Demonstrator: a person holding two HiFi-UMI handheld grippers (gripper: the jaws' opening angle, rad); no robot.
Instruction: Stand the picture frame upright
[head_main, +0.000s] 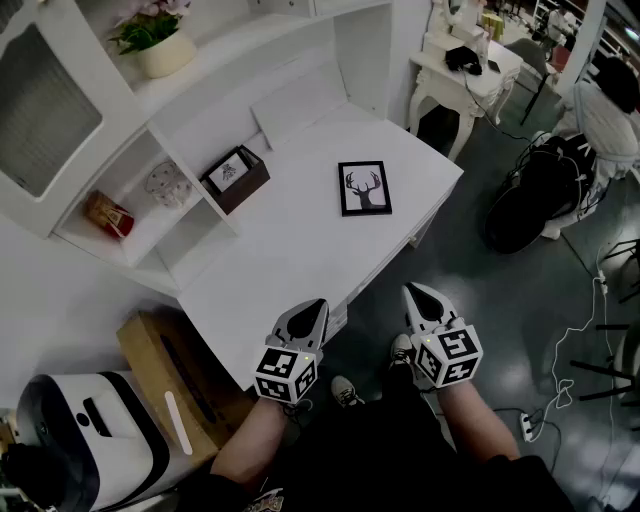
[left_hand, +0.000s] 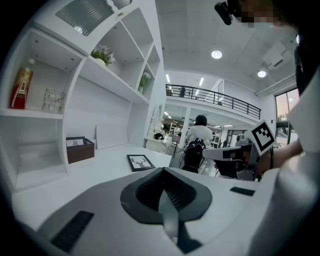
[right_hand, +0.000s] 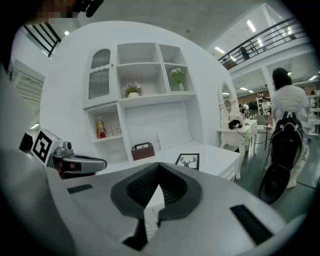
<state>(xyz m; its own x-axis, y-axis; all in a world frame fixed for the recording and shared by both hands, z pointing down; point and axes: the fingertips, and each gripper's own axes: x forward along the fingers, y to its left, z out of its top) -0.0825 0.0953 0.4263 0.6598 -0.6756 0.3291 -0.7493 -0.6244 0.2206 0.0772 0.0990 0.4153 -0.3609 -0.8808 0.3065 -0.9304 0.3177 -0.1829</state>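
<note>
Picture frame (head_main: 364, 188) is what I must stand up. Near me, my left claw (head_main: 312, 308) and right claw (head_main: 418, 295) are both squeezed shut on nothing. Farther off, it lies flat on the white desk (head_main: 290, 270). Shut claws could shove it off the edge.

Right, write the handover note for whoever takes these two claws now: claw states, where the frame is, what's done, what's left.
Left claw: shut, nothing in it, held at the near edge of the white desk.
Right claw: shut, empty, beside the left one, just off the desk's edge.
Picture frame: the deer print lies flat, face up, toward the far right part of the desk, well clear of both claws.
Done: nothing yet; the frame is untouched.
Left: reach forward, open a claw, take the frame by an edge, tip it up and stand it upright on the desk.
</note>
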